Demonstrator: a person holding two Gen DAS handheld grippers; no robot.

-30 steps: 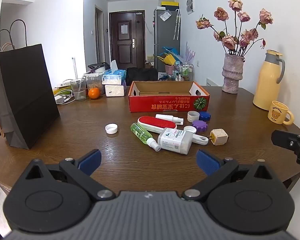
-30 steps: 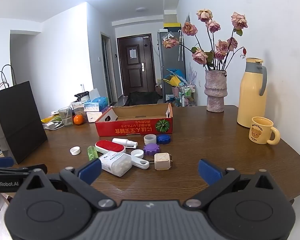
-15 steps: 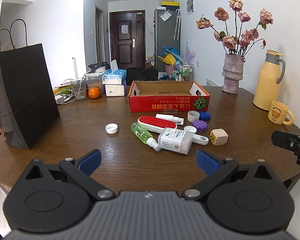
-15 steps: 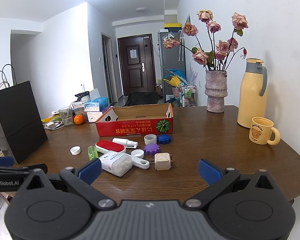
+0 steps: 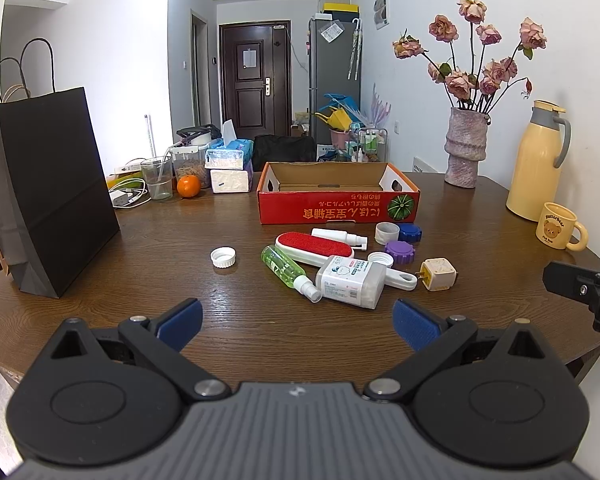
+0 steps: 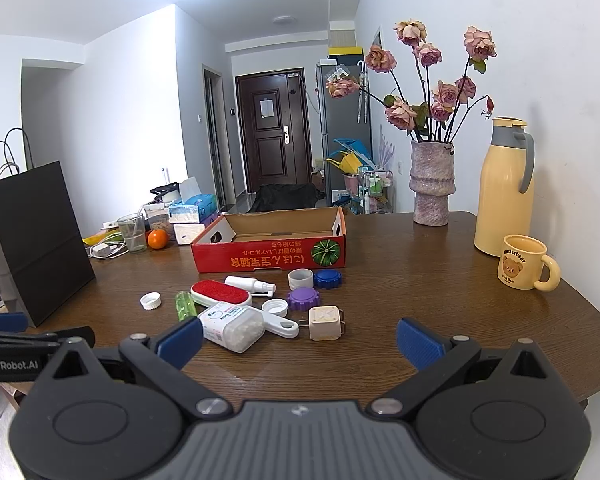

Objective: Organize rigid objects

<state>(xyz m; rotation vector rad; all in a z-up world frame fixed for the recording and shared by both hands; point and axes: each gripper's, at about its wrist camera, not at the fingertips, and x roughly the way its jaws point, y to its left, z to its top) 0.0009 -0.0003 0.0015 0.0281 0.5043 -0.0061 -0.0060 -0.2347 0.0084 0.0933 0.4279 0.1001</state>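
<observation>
1. White walls enclose the room, and a dark door [image 5: 254, 80] is seen at the end of a hallway, with a grey refrigerator [image 5: 334, 80] to its right.
2. Dark wood grain is shown across the surface [image 5: 160, 240], which carries everything in view.
3. At the left edge a black paper bag [image 5: 48, 188] is stood upright; behind it a glass [image 5: 157, 178], an orange [image 5: 188, 186] and tissue boxes [image 5: 228, 168] are grouped.
4. A red cardboard box [image 5: 338, 204] is set open near the middle, nothing visible inside.
5. Along the right side a vase of dried roses [image 5: 465, 146], a yellow thermos [image 5: 537, 160] and a bear mug [image 5: 556, 226] are placed.
6. In front of the box the loose items are clustered: a red lint brush [image 5: 314, 245], a white spray bottle [image 5: 338, 235], a green spray bottle [image 5: 288, 272], a white rectangular container [image 5: 350, 281] lying over the brush handle, a plug adapter [image 5: 439, 274], and blue [image 5: 410, 233], purple [image 5: 399, 251] and white caps.
7. One white cap [image 5: 223, 257] is set apart to the left.
8. The left hand-held gripper [image 5: 296, 322] is held above the near edge with its jaws spread apart, nothing between them.
9. The right hand-held gripper [image 6: 300, 340] is likewise spread wide and empty, near the adapter.
</observation>
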